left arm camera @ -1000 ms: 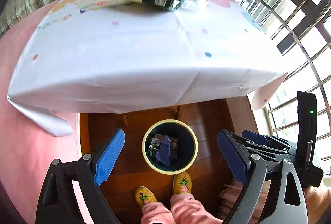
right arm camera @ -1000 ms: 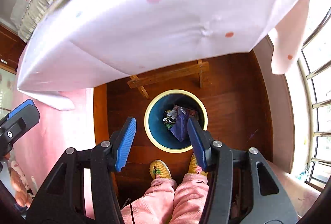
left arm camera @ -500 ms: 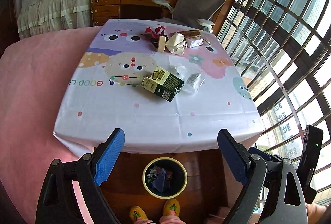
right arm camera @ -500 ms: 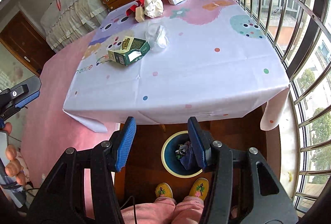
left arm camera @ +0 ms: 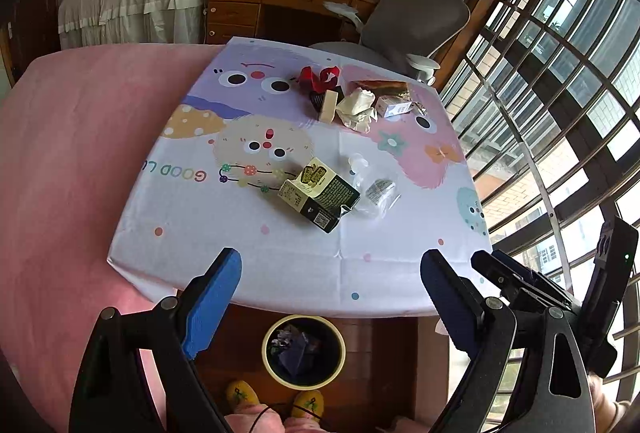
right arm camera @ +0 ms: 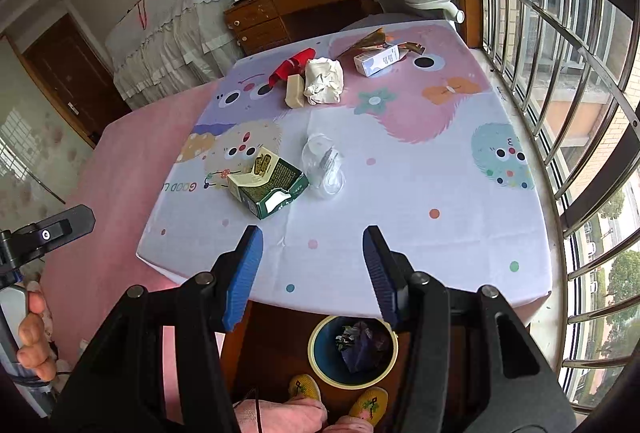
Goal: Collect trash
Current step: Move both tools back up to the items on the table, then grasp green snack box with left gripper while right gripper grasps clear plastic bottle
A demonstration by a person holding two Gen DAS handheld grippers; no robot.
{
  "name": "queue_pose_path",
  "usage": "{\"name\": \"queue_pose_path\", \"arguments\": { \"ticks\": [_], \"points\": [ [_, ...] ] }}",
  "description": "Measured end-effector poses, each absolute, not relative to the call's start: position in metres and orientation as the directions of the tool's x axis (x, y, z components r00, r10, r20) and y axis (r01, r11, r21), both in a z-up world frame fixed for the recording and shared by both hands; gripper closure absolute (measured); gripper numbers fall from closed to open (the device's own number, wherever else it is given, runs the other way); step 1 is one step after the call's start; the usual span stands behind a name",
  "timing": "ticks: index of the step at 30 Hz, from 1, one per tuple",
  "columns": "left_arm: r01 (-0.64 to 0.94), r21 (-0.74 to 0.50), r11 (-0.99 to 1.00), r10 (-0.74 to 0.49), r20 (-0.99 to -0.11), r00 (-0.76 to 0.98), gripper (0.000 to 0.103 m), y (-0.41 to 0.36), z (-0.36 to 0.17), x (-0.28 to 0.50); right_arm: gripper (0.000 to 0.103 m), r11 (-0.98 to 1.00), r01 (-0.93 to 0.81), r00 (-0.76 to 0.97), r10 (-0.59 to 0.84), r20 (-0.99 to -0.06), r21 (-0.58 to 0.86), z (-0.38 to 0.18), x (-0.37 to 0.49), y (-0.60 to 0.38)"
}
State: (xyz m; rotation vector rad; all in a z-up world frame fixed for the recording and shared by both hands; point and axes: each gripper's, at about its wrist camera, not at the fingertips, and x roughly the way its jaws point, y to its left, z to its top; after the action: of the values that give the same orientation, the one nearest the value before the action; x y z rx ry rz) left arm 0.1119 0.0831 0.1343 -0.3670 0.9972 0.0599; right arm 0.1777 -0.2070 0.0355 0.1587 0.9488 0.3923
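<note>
1. The left gripper [left arm camera: 326, 297] and right gripper [right arm camera: 312, 273] are held with jaws spread wide and nothing between them, above the table's near edge.
2. A bin [right arm camera: 320, 365] holding trash is seen on the floor below, by the person's slippers.
3. A green box [left arm camera: 320, 195] and clear plastic wrapper [left arm camera: 374, 189] are seen mid-table [left arm camera: 280, 273].
4. Crumpled paper [right arm camera: 324, 81] and further trash are seen at the far end.

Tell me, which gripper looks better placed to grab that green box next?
Probably the left gripper: open and empty, and the green box lies nearly centred ahead of it. For the right gripper, also open, the box sits off to its left.
</note>
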Motion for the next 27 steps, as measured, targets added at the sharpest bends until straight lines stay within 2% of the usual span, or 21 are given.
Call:
{"name": "queue_pose_path", "arguments": {
  "ticks": [7, 14, 18, 27],
  "points": [
    [-0.227, -0.320, 0.920, -0.180, -0.858, 0.481, 0.011, 0.095, 0.089, 0.163, 0.054, 0.925, -0.244, 0.482, 0.375, -0.792, 0.290, 0.026, 0.239, -0.185],
    [-0.260, -0.372, 0.891, -0.263, -0.890, 0.373, 0.012, 0.117, 0.008, 0.227, 0.054, 0.940, -0.212, 0.409, 0.334, -0.850, 0.267, -0.010, 0.306, -0.158],
    [-0.280, -0.387, 0.879, -0.308, -0.907, 0.288, 0.018, 0.129, -0.043, 0.264, 0.054, 0.948, -0.184, 0.351, 0.311, -0.883, 0.261, -0.042, 0.345, -0.143],
    [-0.288, -0.496, 0.819, -0.451, -0.867, 0.210, 0.021, 0.134, -0.105, 0.323, 0.054, 0.940, -0.143, 0.249, 0.337, -0.908, 0.309, -0.093, 0.400, -0.120]
  ]
}}
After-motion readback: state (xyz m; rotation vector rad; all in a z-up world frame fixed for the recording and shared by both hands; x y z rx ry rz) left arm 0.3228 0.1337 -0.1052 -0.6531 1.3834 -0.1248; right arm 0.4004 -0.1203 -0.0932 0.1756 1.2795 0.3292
